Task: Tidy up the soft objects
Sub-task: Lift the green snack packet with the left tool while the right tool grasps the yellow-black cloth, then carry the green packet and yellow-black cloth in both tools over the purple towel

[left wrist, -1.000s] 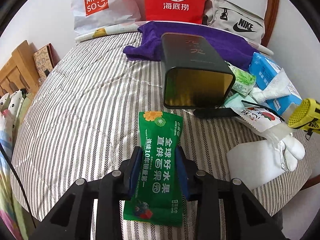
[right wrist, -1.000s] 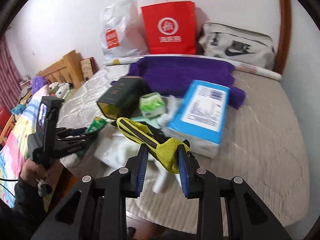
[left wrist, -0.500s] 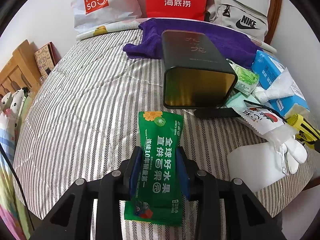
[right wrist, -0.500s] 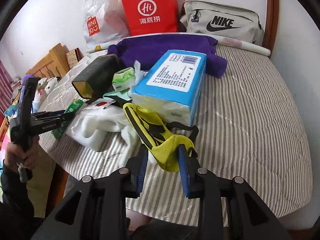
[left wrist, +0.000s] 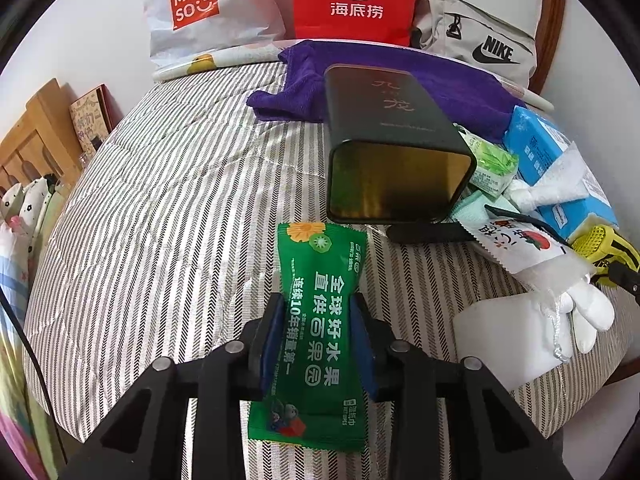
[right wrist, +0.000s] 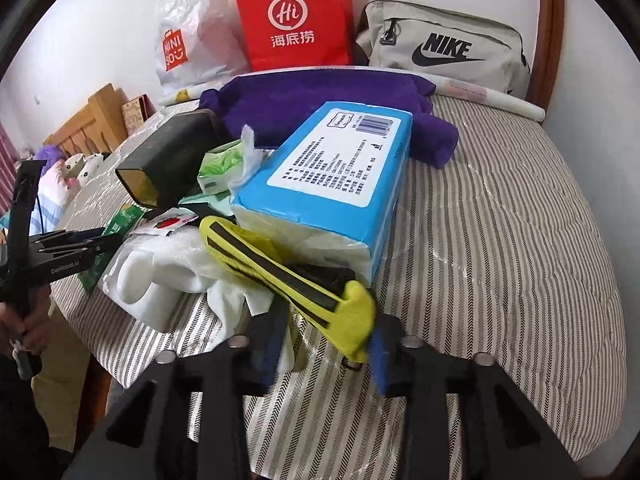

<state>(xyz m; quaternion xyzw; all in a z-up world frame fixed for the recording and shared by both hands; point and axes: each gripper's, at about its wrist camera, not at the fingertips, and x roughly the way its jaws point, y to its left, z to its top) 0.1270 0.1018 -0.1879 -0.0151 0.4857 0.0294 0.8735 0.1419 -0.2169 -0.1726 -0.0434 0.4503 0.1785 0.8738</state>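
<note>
My left gripper (left wrist: 318, 312) is shut on a green snack packet (left wrist: 318, 320) and holds it just above the striped bed, in front of the open mouth of a dark tin box (left wrist: 392, 152) lying on its side. My right gripper (right wrist: 324, 336) has its jaws spread wide; a yellow and black glove (right wrist: 288, 272) lies between them on the bed, touching the right pad. The left gripper and packet (right wrist: 120, 224) show at the left of the right wrist view.
A blue tissue pack (right wrist: 332, 176), white gloves (right wrist: 160, 264), a small green tissue pack (right wrist: 220, 168) and a strawberry sachet (left wrist: 516, 240) crowd the bed. A purple towel (right wrist: 312, 108), red bag (right wrist: 292, 16), Miniso bag (right wrist: 188, 36) and Nike bag (right wrist: 440, 48) sit behind.
My right gripper lowered the yellow glove onto the bed beside the tissue pack and its jaws opened. My left gripper kept its hold and barely moved.
</note>
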